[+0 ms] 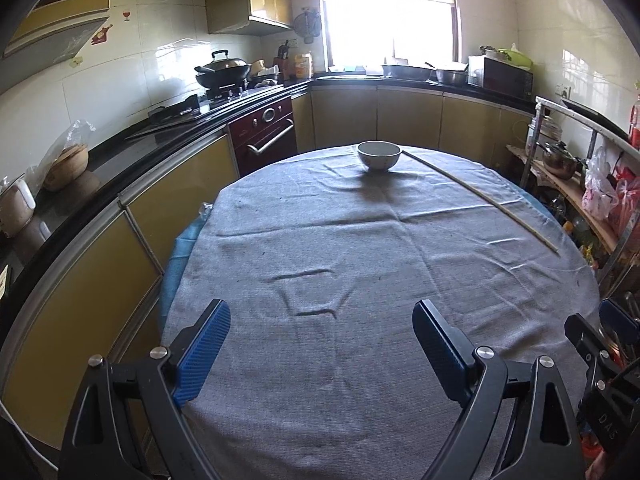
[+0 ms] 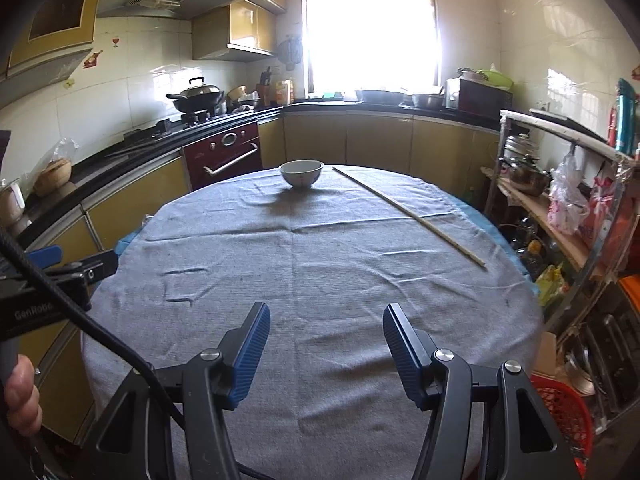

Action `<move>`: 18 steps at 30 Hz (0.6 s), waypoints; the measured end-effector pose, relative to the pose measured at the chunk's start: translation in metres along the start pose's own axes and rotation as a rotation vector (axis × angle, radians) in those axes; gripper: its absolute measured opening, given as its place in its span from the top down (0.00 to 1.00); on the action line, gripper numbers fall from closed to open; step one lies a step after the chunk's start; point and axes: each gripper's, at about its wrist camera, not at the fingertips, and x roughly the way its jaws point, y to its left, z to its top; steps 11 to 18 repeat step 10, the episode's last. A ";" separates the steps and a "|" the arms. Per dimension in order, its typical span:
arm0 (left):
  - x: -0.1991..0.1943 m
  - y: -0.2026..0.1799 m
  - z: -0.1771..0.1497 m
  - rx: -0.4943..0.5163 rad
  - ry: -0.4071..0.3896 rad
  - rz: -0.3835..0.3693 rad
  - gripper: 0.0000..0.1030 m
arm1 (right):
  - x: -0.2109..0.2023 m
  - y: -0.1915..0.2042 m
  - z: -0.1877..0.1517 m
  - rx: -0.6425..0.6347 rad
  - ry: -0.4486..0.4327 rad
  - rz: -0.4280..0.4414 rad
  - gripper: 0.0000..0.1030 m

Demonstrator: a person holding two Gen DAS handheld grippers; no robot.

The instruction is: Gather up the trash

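Left wrist view: one long thin stick [image 1: 480,196] lies flat on the grey cloth [image 1: 320,240] that covers the table, running from just right of the bowl out toward the table's right edge. One white bowl [image 1: 379,155] stands upright at the far end of the table, close to the stick's far tip but whether they touch cannot be told. Those two are the only loose things on the cloth; the rest of it is bare and creased, with a blue sheet [image 1: 180,240] showing under its left edge. The left gripper [image 1: 320,344] hangs over the near part of the table with its jaws wide apart and nothing between them; both stick and bowl lie well ahead of it, the stick off to its right. The right wrist view shows the same stick [image 2: 408,216] and bowl [image 2: 301,173], and the right gripper [image 2: 326,354] with its jaws apart too, though narrower, and empty, again well short of both things. At that view's left edge sit the left gripper's body and a hand [image 2: 20,396] holding it. Around the table: a kitchen counter [image 1: 120,148] on the left with one lidded wok [image 1: 222,68] on the stove, a dark red oven [image 1: 266,132] below, a bright window [image 1: 388,12] behind, a cluttered shelf rack [image 2: 560,216] on the right, and one red basket [image 2: 564,412] on the floor by the table's near right side.
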 end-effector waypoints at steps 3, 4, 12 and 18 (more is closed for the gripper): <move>-0.003 -0.003 0.001 0.010 -0.010 -0.015 0.10 | -0.007 -0.003 0.001 0.012 -0.006 -0.020 0.39; -0.004 -0.003 0.001 0.012 -0.013 -0.019 0.10 | -0.008 -0.003 0.002 0.012 -0.005 -0.024 0.39; 0.009 -0.001 -0.002 0.014 0.010 -0.023 0.10 | 0.013 -0.002 0.002 0.026 0.043 -0.004 0.39; 0.009 -0.001 -0.002 0.014 0.010 -0.023 0.10 | 0.013 -0.002 0.002 0.026 0.043 -0.004 0.39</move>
